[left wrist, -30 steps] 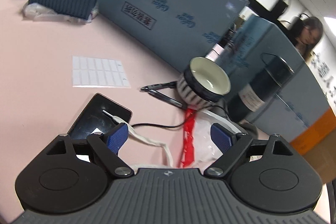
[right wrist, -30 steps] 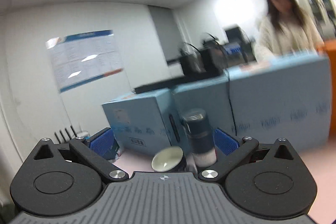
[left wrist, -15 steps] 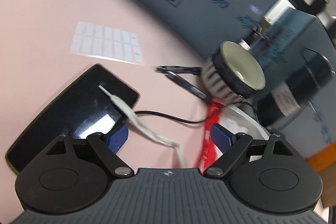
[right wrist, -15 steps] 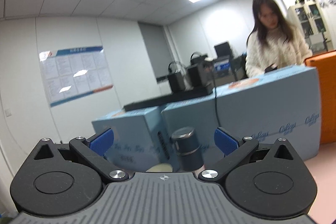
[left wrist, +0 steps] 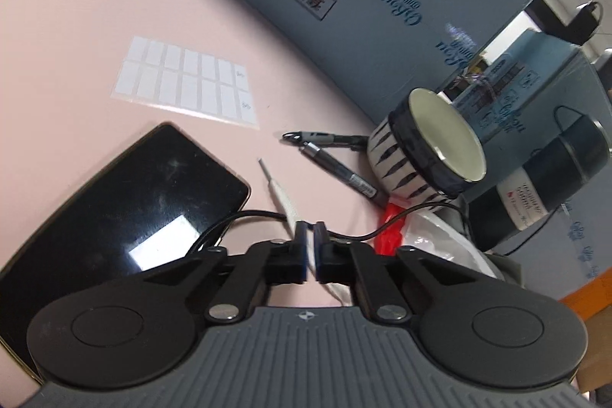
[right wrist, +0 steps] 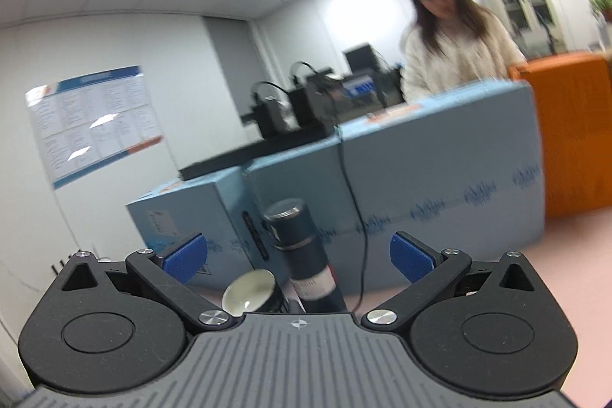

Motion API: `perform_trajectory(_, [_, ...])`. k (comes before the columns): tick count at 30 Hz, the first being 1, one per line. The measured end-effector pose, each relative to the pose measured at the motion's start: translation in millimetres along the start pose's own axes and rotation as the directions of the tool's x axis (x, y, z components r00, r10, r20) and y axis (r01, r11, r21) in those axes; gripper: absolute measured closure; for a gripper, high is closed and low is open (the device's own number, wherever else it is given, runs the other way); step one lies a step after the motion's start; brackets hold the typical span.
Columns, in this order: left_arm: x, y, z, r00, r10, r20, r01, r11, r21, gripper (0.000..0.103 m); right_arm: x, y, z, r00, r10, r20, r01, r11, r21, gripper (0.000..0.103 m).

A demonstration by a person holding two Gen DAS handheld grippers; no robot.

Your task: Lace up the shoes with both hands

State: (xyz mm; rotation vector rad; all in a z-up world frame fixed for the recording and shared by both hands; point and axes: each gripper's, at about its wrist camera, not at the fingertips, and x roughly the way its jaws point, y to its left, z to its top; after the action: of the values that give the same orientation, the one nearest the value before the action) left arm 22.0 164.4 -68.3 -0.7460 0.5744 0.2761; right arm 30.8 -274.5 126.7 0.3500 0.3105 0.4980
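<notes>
Fingers of left gripper [left wrist: 310, 236] pinched on white shoelace [left wrist: 281, 195] near its tip, on pink table [left wrist: 76, 25]. Right gripper [right wrist: 298, 257] wide, empty, aimed over table. Shoe unseen. My worry: thin lace slipping, snagging black cable [left wrist: 244, 217].

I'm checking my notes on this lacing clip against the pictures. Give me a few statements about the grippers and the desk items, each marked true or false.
1. The left gripper is shut on the white shoelace. True.
2. The right gripper is clamped on the dark cylindrical flask. False: its jaws stand wide apart with nothing between them; the flask stands farther off.
3. The lace's tip rests on the black smartphone. False: it lies on the pink tabletop beside the phone.
4. Two dark pens lie next to the striped ceramic cup. True.
5. The white label sheet lies under the phone. False: it lies apart, beyond it.
</notes>
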Motion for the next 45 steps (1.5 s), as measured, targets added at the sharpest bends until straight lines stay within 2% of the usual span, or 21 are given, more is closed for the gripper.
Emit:
perform_trajectory(2, [-0.2, 0.3, 0.6, 1.000, 0.014, -0.010, -0.014, 1.000, 0.003, 0.101, -4.6, -4.2, -2.3, 1.000, -0.008, 0.027, 0.007, 0.999, 0.033, 0.000])
perform_trajectory(3, [0.5, -0.4, 0.7, 1.000, 0.026, -0.012, -0.026, 1.000, 0.011, 0.097, -6.6, -5.7, -3.4, 0.999, -0.005, 0.044, 0.003, 0.999, 0.042, 0.000])
perform_trajectory(4, [1.2, -1.1, 0.8, 0.999, 0.039, -0.013, -0.039, 0.999, 0.019, 0.084, -5.9, -6.8, -4.0, 0.999, 0.008, 0.049, -0.010, 0.999, 0.041, 0.000])
perform_trajectory(7, [7.1, -7.2, -2.4, 0.999, 0.039, -0.010, -0.038, 0.997, 0.063, 0.056, -5.6, -6.0, -4.8, 0.999, 0.028, 0.036, -0.029, 0.999, 0.034, 0.000])
perform_trajectory(10, [16.3, -23.0, -9.0, 0.999, 0.042, 0.000, -0.041, 0.985, 0.168, 0.036, -10.1, 0.0, -8.2, 0.997, 0.046, 0.055, -0.047, 0.999, 0.020, 0.000])
perform_trajectory(11, [20.2, -29.4, -11.8, 0.998, 0.057, 0.007, -0.057, 0.975, 0.214, 0.037, -12.3, 2.2, -9.3, 0.997, 0.051, 0.066, -0.052, 0.998, 0.018, 0.000])
perform_trajectory(12, [23.2, -35.1, -14.3, 0.997, 0.069, 0.016, -0.071, 0.963, 0.259, 0.048, -14.4, 4.4, -10.1, 0.996, 0.050, 0.071, -0.051, 0.999, 0.015, 0.000])
perform_trajectory(13, [26.0, -37.6, -15.8, 0.998, 0.058, 0.012, -0.059, 0.956, 0.288, 0.085, -16.1, 6.4, -10.6, 0.996, 0.047, 0.071, -0.048, 0.999, 0.010, 0.000])
perform_trajectory(14, [26.1, -36.2, -16.1, 0.999, 0.047, 0.000, -0.045, 0.957, 0.286, 0.103, -16.9, 8.0, -10.1, 0.997, 0.041, 0.058, -0.041, 0.999, -0.001, 0.000])
perform_trajectory(17, [21.3, -31.0, -16.0, 1.000, 0.012, -0.022, -0.006, 0.963, 0.269, 0.103, -21.9, 10.2, -8.6, 1.000, 0.009, 0.025, -0.008, 1.000, -0.028, 0.000])
perform_trajectory(24, [-21.9, -29.2, 3.1, 0.994, -0.107, 0.030, 0.096, 0.962, 0.257, 0.103, -46.4, -3.5, -10.2, 0.991, -0.077, 0.107, 0.074, 0.997, 0.031, 0.000])
perform_trajectory(27, [-13.7, -33.3, 7.3, 0.997, -0.081, 0.007, 0.076, 0.959, 0.273, 0.102, -50.7, -12.6, -11.7, 0.986, -0.134, 0.098, 0.126, 0.989, 0.083, 0.000])
perform_trajectory(30, [8.0, -38.5, 4.9, 1.000, -0.022, -0.001, 0.021, 0.947, 0.322, 0.093, -52.3, -21.8, -15.7, 0.980, -0.184, 0.081, 0.168, 0.971, 0.169, 0.000])
perform_trajectory(32, [20.4, -40.9, 3.0, 1.000, -0.011, -0.008, 0.013, 0.941, 0.339, 0.086, -54.4, -26.6, -19.2, 0.977, -0.198, 0.076, 0.177, 0.958, 0.227, 0.000])
perform_trajectory(33, [26.8, -43.3, 1.4, 1.000, 0.000, -0.014, 0.005, 0.934, 0.357, 0.076, -55.7, -28.7, -20.9, 0.977, -0.201, 0.076, 0.176, 0.951, 0.254, 0.000])
perform_trajectory(34, [32.7, -45.0, -0.7, 1.000, 0.021, -0.011, -0.015, 0.927, 0.375, 0.062, -57.3, -30.0, -22.3, 0.976, -0.204, 0.076, 0.177, 0.947, 0.270, 0.000])
perform_trajectory(36, [42.9, -46.4, -4.5, 0.999, 0.046, -0.005, -0.041, 0.915, 0.401, 0.046, -61.7, -27.5, -23.2, 0.974, -0.212, 0.078, 0.188, 0.952, 0.240, 0.000])
perform_trajectory(38, [48.7, -47.0, -7.3, 0.998, 0.055, 0.002, -0.051, 0.906, 0.420, 0.048, -65.7, -24.2, -23.3, 0.973, -0.220, 0.077, 0.200, 0.958, 0.204, 0.000])
perform_trajectory(39, [49.4, -47.2, -7.9, 0.999, 0.050, 0.002, -0.047, 0.904, 0.425, 0.060, -67.2, -22.7, -23.1, 0.972, -0.224, 0.075, 0.207, 0.960, 0.189, 0.000])
perform_trajectory(40, [50.2, -47.3, -8.5, 0.999, 0.046, 0.002, -0.042, 0.902, 0.429, 0.099, -68.8, -21.3, -23.0, 0.971, -0.229, 0.075, 0.213, 0.961, 0.174, 0.000])
perform_trajectory(45, [37.3, -41.5, -5.7, 1.000, -0.015, 0.005, 0.012, 0.921, 0.390, 0.102, -74.4, -19.9, -24.6, 0.959, -0.272, 0.074, 0.260, 0.956, 0.134, 0.000])
